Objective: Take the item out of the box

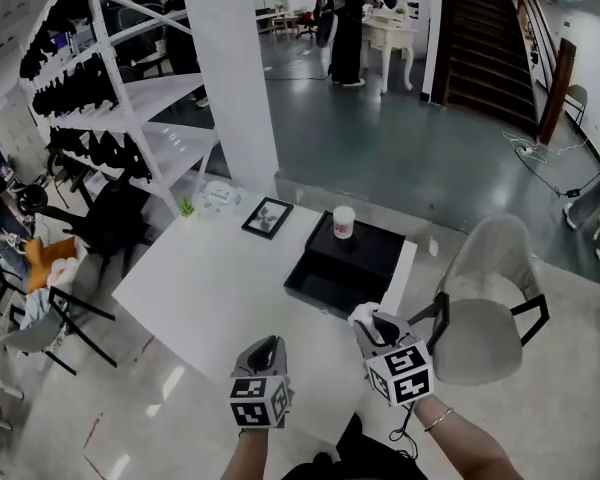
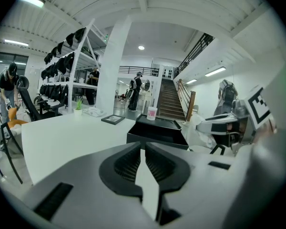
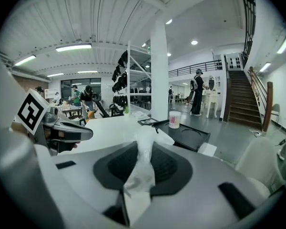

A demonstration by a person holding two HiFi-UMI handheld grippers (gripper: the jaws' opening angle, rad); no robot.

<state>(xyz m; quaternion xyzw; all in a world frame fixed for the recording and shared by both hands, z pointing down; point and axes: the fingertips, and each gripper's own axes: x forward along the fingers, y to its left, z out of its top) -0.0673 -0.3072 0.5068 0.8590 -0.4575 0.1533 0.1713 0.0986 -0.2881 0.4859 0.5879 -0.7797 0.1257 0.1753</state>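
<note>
The right hand-held gripper (image 3: 142, 149) is clamped on a thin, crinkled white item (image 3: 139, 181), perhaps a bag or wrapper, though the view is too poor to be sure. It holds the item over the near edge of the bench (image 1: 220, 278), just this side of the black box (image 1: 332, 290), so the lifting-out step looks all but done. The left hand-held gripper (image 2: 143, 151) hangs empty beside it with jaws narrowed to a slit, and the next move likely calls for setting the item down on bare bench clear of the box and then releasing it.
</note>
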